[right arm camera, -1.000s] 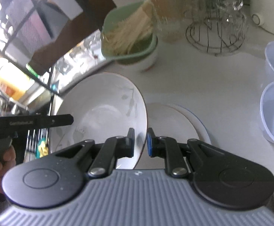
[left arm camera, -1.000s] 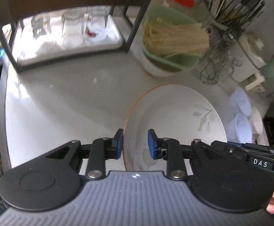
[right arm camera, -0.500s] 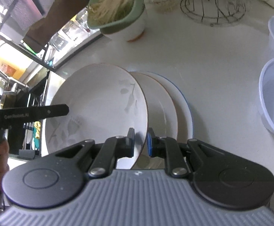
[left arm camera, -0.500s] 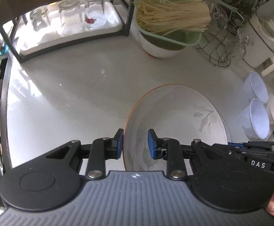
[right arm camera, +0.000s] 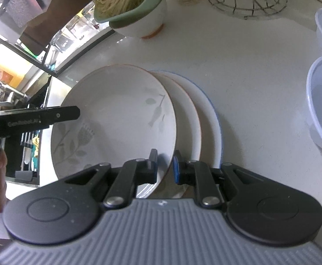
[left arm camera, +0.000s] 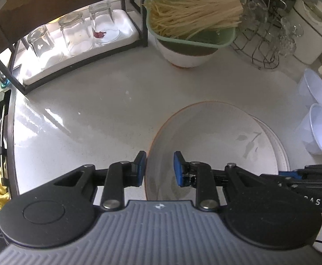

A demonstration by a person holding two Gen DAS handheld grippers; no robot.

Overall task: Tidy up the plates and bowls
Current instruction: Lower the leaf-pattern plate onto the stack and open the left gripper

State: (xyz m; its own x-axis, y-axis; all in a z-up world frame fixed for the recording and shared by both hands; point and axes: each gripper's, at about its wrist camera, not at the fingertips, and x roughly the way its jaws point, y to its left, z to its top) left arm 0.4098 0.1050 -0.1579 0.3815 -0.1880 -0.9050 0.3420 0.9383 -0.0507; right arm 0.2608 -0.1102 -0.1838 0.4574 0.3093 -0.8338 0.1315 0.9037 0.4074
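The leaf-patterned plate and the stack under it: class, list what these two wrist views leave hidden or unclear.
- Leaf-patterned plate: near rim hidden behind the right gripper in the right wrist view.
- Plates beneath: only edges show, so the count is unsure.
- Left gripper: in the left wrist view, whether its inner pad touches the plate is unclear.

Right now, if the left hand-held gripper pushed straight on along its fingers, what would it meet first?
The left hand-held gripper already straddles the rim of the round white leaf-print plate, so the plate itself comes first. Beyond it lies the bare white countertop; depth there is hard to judge.
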